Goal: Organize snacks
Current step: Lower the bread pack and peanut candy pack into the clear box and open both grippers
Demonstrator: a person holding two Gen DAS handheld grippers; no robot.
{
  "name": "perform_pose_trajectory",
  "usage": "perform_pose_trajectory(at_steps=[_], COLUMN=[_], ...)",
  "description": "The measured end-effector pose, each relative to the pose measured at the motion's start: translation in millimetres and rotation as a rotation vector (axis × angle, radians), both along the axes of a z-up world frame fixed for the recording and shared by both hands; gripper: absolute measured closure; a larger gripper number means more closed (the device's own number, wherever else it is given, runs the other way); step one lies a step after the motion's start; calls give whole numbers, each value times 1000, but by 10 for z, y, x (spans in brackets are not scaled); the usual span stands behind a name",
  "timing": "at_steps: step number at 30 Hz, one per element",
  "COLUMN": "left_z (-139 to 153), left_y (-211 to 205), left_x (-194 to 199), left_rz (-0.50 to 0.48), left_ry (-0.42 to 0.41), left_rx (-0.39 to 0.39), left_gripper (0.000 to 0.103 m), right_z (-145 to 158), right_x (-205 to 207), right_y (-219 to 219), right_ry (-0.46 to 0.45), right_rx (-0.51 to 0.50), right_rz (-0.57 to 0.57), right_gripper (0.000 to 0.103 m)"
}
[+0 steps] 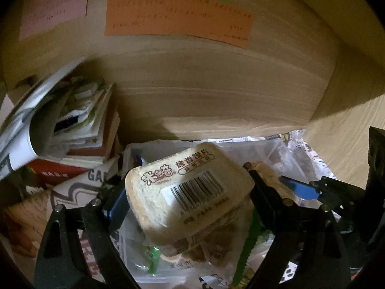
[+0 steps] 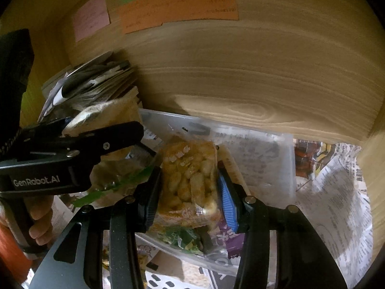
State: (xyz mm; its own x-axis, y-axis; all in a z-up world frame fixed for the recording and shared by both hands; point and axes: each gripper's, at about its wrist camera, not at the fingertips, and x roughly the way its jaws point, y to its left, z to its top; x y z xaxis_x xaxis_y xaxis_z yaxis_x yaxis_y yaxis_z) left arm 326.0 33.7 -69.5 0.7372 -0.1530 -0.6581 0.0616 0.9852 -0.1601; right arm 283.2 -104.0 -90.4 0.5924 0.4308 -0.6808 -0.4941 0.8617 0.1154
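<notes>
My left gripper (image 1: 187, 187) is shut on a pale toast-slice snack pack (image 1: 185, 187) with a barcode, held above a clear plastic bin (image 1: 276, 151) that holds several snack packs. My right gripper (image 2: 190, 185) is shut on an orange rice-cracker snack pack (image 2: 190, 180), held over the same clear bin (image 2: 264, 159). The left gripper also shows in the right wrist view (image 2: 101, 130) at the left, with its pale pack (image 2: 108, 113) between its fingers. The right gripper's blue-padded fingers (image 1: 300, 190) show at the right of the left wrist view.
A wooden wall (image 1: 216, 84) with pink, green and orange paper notes (image 1: 178, 19) stands behind the bin. A stack of books and papers (image 1: 72, 125) lies at the left. Newspaper (image 2: 336, 204) covers the surface at the right. Green and purple packs (image 2: 187, 238) lie in the bin.
</notes>
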Motion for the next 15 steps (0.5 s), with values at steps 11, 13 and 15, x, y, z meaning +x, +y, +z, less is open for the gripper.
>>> perform_pose_trajectory(at_steps=[11,13,15], left_z=[272,320,339], left_y=[-50,-64,-95], left_x=[-385,-478,-557], left_rz=[-2,-6,-10], left_ry=[-106,-120,-126], left_rx=[64,72,75], left_gripper=[6,4,3], right_z=[217,257,287], right_x=[-177,-241,-295], right_y=[-171,-236,-295], right_ry=[-67,-85,-94], right_rx=[7,3,3], right_rz=[-44,-56,-65], right_gripper=[37,35,34])
